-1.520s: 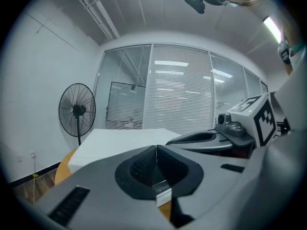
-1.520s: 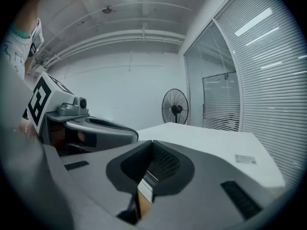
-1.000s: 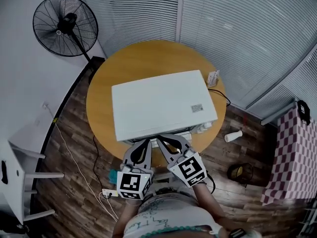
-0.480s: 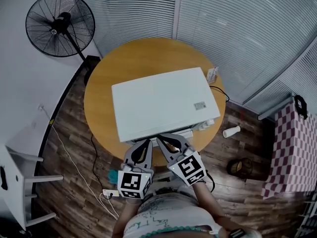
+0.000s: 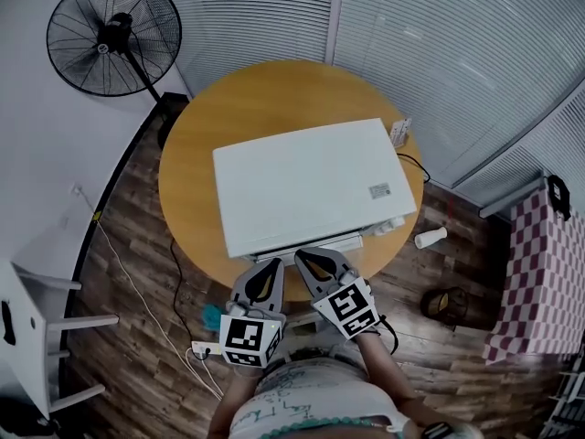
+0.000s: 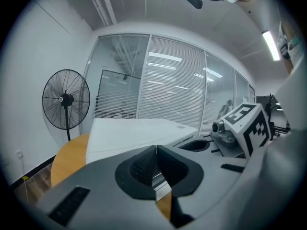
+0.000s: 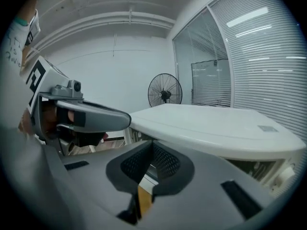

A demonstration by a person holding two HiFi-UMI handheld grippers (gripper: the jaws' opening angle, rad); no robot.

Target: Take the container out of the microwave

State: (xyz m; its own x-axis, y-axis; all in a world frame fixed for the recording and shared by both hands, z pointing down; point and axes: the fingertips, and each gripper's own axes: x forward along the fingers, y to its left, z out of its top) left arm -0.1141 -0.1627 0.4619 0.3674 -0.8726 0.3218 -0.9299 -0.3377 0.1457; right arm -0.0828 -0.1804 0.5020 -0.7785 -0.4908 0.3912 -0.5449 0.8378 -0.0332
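A white microwave (image 5: 306, 181) stands on a round wooden table (image 5: 196, 154), and I see it from above. No container shows in any view. Whether the door is open I cannot tell. My left gripper (image 5: 266, 271) and right gripper (image 5: 306, 262) hover side by side at the microwave's near front edge. In the left gripper view the left gripper (image 6: 156, 150) has its pads pressed together with nothing between them, and the microwave (image 6: 139, 133) lies just ahead. My right gripper (image 7: 152, 145) is likewise shut and empty, slightly below the microwave's (image 7: 216, 128) top.
A black standing fan (image 5: 114, 35) is at the back left. A white chair (image 5: 37, 327) stands at the left, and a power strip (image 5: 203, 347) lies on the wooden floor. A white cup (image 5: 430, 238), a dark basket (image 5: 446, 305) and a checkered cloth (image 5: 535, 282) are on the right. Window blinds run behind.
The head view has shifted a little. Both grippers stay shut at the microwave's front edge, with the right one slightly lower than before.
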